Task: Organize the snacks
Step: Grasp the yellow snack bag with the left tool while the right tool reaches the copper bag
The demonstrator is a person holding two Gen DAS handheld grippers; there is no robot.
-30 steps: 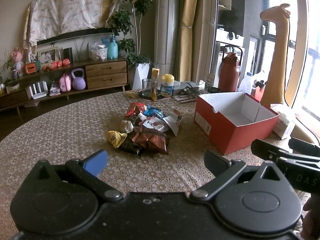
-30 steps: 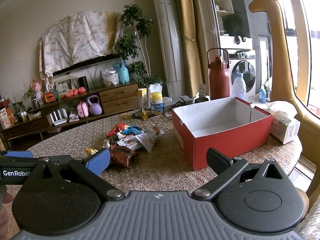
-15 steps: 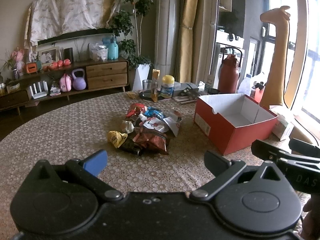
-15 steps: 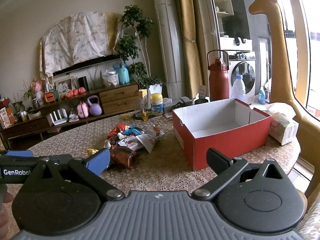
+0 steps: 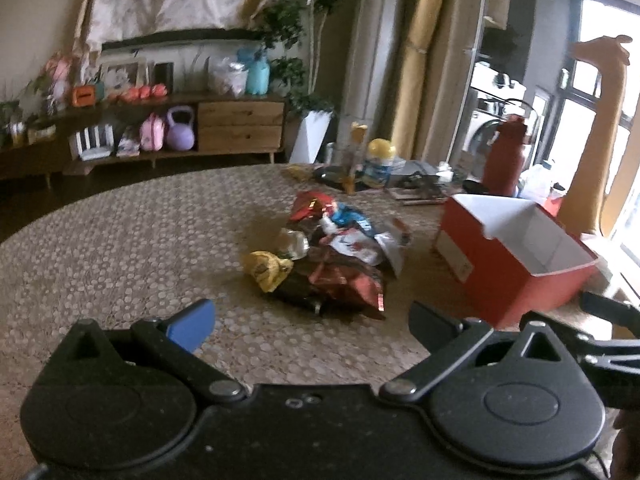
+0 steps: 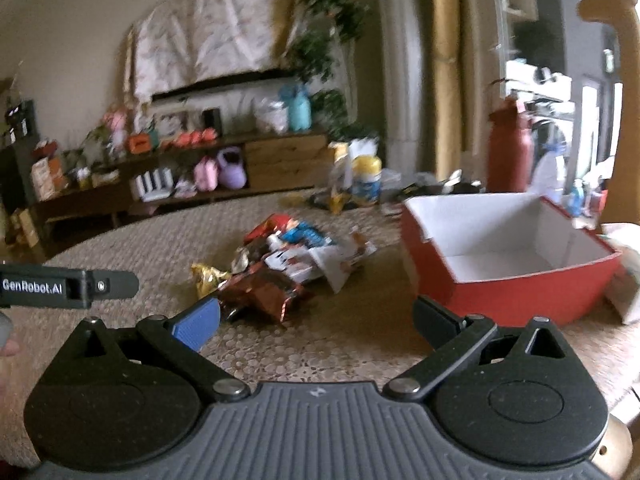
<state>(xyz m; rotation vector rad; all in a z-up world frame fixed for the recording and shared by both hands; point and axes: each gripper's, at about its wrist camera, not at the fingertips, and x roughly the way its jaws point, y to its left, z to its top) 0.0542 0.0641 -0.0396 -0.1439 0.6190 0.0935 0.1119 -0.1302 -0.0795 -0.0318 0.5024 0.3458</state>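
A heap of snack packets [image 5: 332,252] [image 6: 288,268] lies in the middle of the round table, with a yellow packet [image 5: 266,266] at its left and a shiny red bag [image 5: 348,282] at its front. To the right stands an open red box [image 5: 516,256] [image 6: 508,256] with a white, empty inside. My left gripper [image 5: 312,322] is open, low over the table just short of the heap. The right gripper [image 6: 316,320] hovers open in front of the heap too, with the box at its right. Nothing is between either pair of fingers.
At the table's far side stand a yellow-lidded jar [image 5: 380,162], a glass, small clutter and a dark red flask [image 5: 506,156]. A tissue pack [image 6: 628,284] lies right of the box. The other gripper's body [image 6: 68,286] reaches in from the left.
Both grippers have moved forward and tipped down toward the heap, which now looms larger in both views. Both views are motion-blurred. The jaws stay open.
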